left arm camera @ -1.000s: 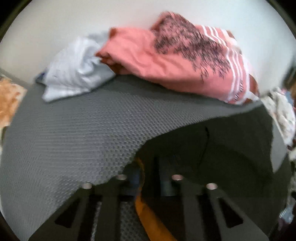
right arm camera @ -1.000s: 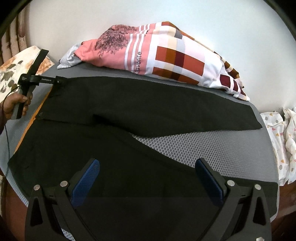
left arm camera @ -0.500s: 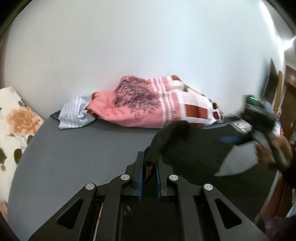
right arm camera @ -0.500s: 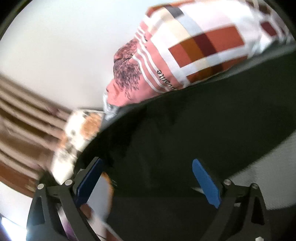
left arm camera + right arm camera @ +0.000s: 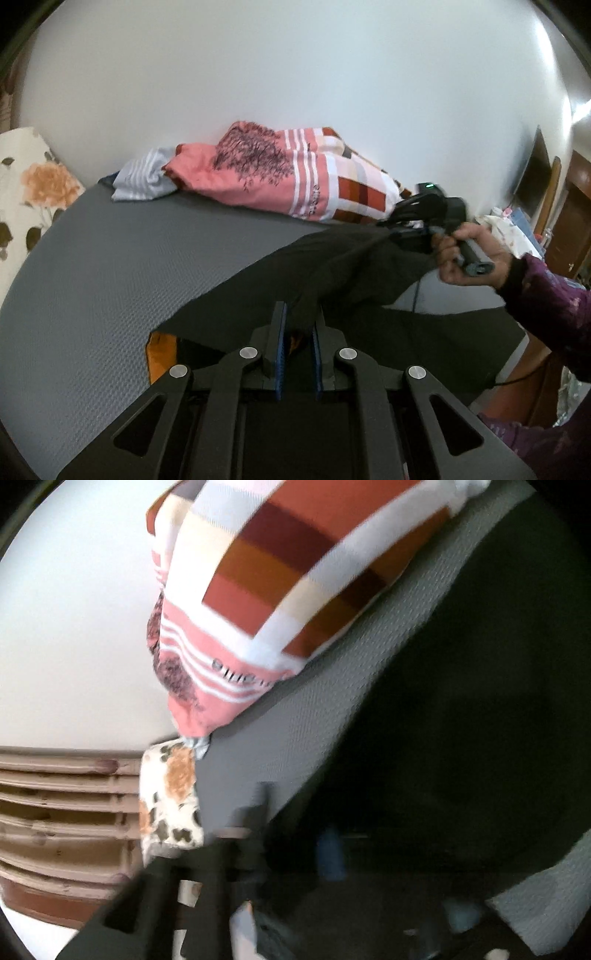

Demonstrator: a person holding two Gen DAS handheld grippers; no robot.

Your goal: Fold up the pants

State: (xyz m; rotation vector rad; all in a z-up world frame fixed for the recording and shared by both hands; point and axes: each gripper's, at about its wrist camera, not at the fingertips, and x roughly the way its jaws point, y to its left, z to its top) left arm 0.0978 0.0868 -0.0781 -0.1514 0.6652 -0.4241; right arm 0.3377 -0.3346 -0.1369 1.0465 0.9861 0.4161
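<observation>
On the gray mat [image 5: 110,266] lie the black pants [image 5: 369,266], partly flat and partly lifted. The left gripper [image 5: 298,343] is squeezed shut on a bunch of the black cloth, near the middle of the left view. An orange bit [image 5: 160,354] of the pants' inside shows at the near left.

Far to the right, a hand [image 5: 469,254] holds the right gripper [image 5: 410,229]. It is closed too, and it looks pressed onto another part of the pants, with the cloth pulled up between the 2 grippers. The right view is blurry, so its blue pads are hard to see there, but dark cloth fills the near right side of that view.

Against the far wall sits a pink and checked pillow [image 5: 295,181], with a striped cloth [image 5: 144,181] beside it on the left. A flowered pillow [image 5: 33,199] is at the far left edge.

I think the folding has only just started. Both ends seem to be grabbed and 1 side is raised, but no neat fold shows yet. What is left, I guess, is to lay 1 half over the other, smooth it, and fold again.
</observation>
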